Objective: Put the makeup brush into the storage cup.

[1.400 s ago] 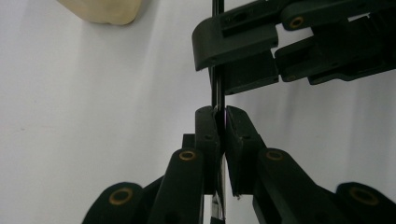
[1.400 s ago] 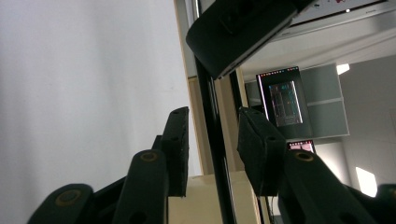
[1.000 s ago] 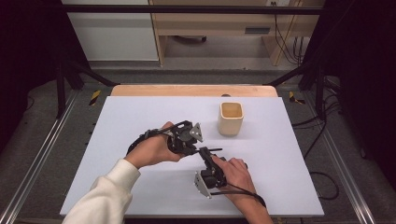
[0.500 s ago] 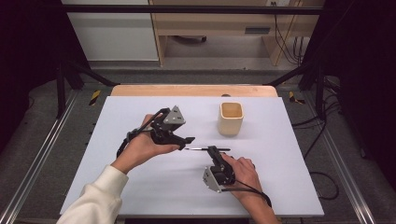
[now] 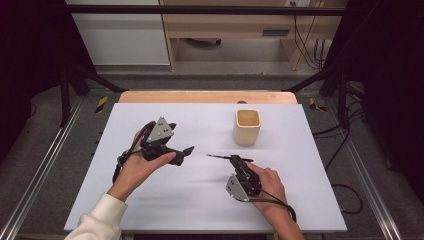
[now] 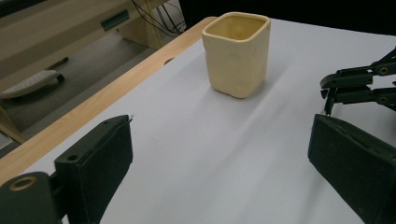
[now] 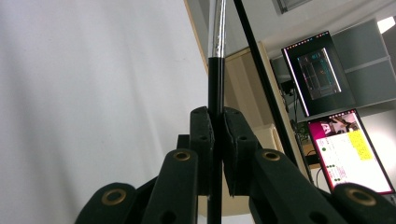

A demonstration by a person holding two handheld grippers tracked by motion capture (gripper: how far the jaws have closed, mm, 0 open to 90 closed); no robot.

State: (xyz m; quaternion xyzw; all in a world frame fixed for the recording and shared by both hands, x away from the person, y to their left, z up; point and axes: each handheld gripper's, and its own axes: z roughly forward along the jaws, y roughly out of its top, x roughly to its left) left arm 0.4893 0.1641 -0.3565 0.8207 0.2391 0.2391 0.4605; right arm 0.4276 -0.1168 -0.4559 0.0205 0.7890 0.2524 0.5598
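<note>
A white table [image 5: 200, 125] takes up most of the high view, with a strip of wood along its far edge. A cream cup [image 5: 247, 127] stands upright on the far right part of the table, open side up; in the left gripper view it sits ahead and a little right of centre, with bare tabletop between it and the jaws. The left gripper [image 5: 186, 151] is held in the person's left hand [image 5: 142, 167] at the left-centre of the table, a white sleeve behind it and a grey three-cornered plate on top. Its jaws have just been opening and now stand wide apart, with nothing between them. The right gripper [image 5: 238, 161] is held in the right hand [image 5: 265, 185] near the front right of the table, well apart from the left one and a short way in front of the cup. Its jaws are clamped on a thin black rod [image 5: 222, 157], which juts out to the left, level above the table. In the right gripper view the pads [image 7: 203, 140] squeeze the dark shaft, which turns silvery farther out; it may be a pen or a brush, but the tip is too small to tell.
</note>
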